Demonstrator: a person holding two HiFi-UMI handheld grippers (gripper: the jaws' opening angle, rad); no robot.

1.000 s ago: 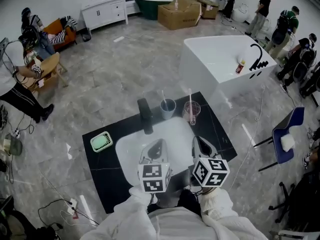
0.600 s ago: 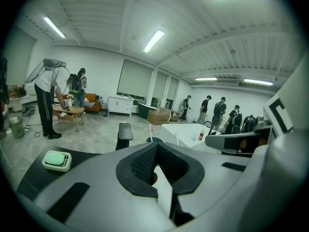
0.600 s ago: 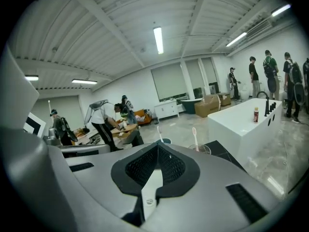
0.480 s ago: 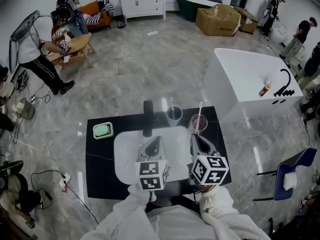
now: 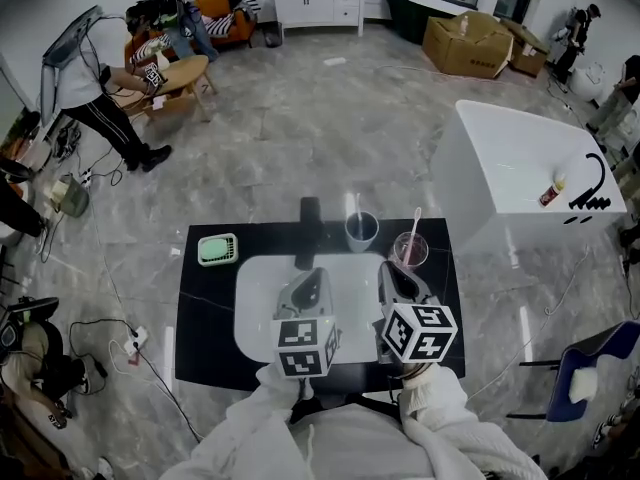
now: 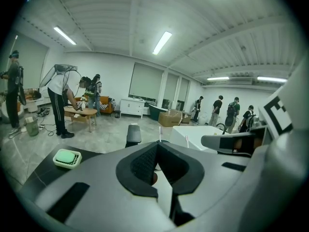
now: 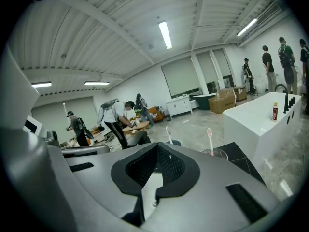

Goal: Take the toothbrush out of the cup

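Observation:
Two cups stand at the back of the black counter (image 5: pixel 205 318), behind the white basin (image 5: pixel 262 298). The blue-grey cup (image 5: pixel 361 231) holds a white toothbrush (image 5: pixel 357 208). To its right, the clear pinkish cup (image 5: pixel 410 251) holds a pink toothbrush (image 5: pixel 416 222). My left gripper (image 5: pixel 308 286) hangs over the basin, shut and empty. My right gripper (image 5: pixel 393 276) is also shut and empty, just short of the pinkish cup. The right gripper view shows the pink toothbrush (image 7: pixel 209 137) and white toothbrush (image 7: pixel 168 132) upright beyond the jaw tips (image 7: pixel 157 145). The left gripper (image 6: pixel 157 145) points toward them too.
A black faucet (image 5: pixel 310 230) stands at the basin's back edge, left of the cups. A green soap dish (image 5: pixel 217 249) sits at the counter's back left. A white bathtub (image 5: pixel 530 173) stands to the right. People work at the far left.
The head view has swung, so the counter sits lower and further right in frame. Both grippers stay shut over the basin, the right one now closer to the pinkish cup.

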